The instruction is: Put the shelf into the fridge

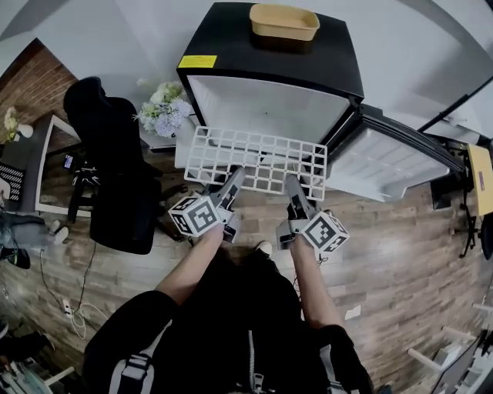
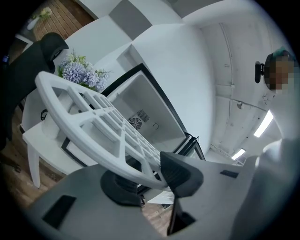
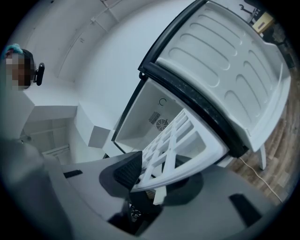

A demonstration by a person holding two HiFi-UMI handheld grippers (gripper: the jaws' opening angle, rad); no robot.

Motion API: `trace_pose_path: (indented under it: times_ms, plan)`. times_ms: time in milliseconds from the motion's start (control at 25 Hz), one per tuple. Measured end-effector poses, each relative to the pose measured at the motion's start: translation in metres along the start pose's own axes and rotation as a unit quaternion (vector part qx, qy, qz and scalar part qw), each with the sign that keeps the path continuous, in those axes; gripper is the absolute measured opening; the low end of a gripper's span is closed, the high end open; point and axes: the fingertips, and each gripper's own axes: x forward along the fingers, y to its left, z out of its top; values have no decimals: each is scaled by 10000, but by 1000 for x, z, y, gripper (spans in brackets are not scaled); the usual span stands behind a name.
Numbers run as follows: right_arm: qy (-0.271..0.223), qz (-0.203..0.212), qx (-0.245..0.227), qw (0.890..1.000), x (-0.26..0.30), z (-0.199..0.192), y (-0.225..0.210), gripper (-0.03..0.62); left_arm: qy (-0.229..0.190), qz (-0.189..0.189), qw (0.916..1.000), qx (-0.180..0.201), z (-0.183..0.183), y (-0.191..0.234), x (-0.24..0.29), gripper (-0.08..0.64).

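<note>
Now both grippers hold the white grid shelf level before the open fridge

Left gripper is clamped on the shelf's near edge toward its left and right gripper toward its right; in each gripper view a dark pad presses on the white rim. The shelf hangs above the wood floor, its far edge just at the fridge's mouth, not yet inside. The fridge door stands swung open to the right. A tan tray sits on the fridge top; pale flowers stand left of the fridge, near a black chair
</note>
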Motion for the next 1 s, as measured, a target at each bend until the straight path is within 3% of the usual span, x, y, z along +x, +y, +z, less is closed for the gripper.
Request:
trace_pose_path:
  times_ms: [240,1000]
  plan:
    - [142,152,37,9998,11,8,-6,127,-83,138,9998,-85,2,2,9,127]
    - [210,0,-115,9997,52,34,-22,124,-90,91,9995,-296,16,23,57,127]
